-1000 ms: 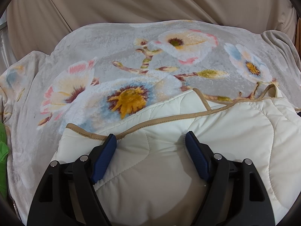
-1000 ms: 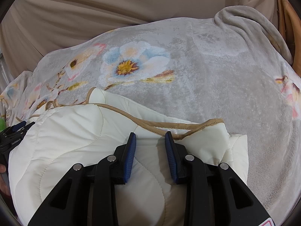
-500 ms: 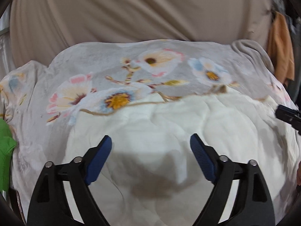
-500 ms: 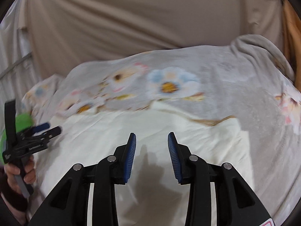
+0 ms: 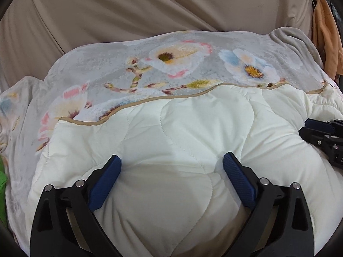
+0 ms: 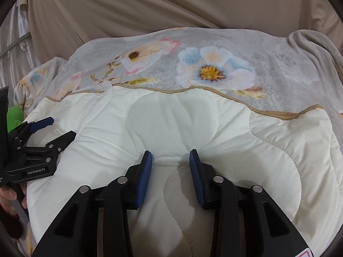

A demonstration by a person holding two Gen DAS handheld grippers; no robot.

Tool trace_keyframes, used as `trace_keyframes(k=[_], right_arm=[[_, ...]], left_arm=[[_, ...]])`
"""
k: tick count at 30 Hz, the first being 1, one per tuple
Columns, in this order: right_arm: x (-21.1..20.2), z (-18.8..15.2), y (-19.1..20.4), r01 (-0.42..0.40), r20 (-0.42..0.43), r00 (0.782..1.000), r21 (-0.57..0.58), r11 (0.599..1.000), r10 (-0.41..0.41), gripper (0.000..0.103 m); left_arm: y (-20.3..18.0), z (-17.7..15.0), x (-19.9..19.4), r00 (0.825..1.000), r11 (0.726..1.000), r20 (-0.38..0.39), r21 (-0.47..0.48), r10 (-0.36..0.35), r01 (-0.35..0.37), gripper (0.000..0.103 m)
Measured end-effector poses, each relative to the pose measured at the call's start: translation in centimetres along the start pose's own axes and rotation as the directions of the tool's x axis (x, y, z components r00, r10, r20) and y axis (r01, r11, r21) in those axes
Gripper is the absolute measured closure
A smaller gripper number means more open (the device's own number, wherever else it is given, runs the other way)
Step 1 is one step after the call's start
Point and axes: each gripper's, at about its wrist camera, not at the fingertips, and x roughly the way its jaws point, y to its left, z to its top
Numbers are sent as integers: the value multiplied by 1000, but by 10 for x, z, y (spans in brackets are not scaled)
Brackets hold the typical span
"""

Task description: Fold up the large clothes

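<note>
Quilted cream garment (image 5: 182, 132) lies on floral blanket (image 5: 133, 55), beige curtain (image 5: 150, 6) behind.

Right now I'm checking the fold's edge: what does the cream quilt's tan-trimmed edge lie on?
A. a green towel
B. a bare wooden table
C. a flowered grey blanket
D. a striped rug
C: the quilt and its tan trim lie on the flowered grey blanket in both views.

Cream quilted garment (image 5: 184, 141), lying spread flat
</note>
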Motion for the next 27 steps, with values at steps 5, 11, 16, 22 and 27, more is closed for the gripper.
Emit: trace_keyframes(k=[5,11,16,22,27], right_arm=[[-6,-4,-2,-36,34,999,7,999,36,67],[-57,-8,1,-71,99,993,71,995,64,65],[-98,-26,-7,85,139,985,103,991,-99,64],[-93,-65,-83,116,35,990,322,940,-135,71],[-119,-68,-80,69,65,993,374,925,-100,62]], left_arm=[[2,-1,-4,1000,1000,7,-9,0,0,9],[17,-16,-55,1000,999,28,-50,4,-3,9],[23,-32,-84,1000,999,5,-43,21,-21,9],[33,-50,-89,998,996,-36,-71,45,-47,9],[41,-58,-93,997,992,-59,-113,42,-49,9]])
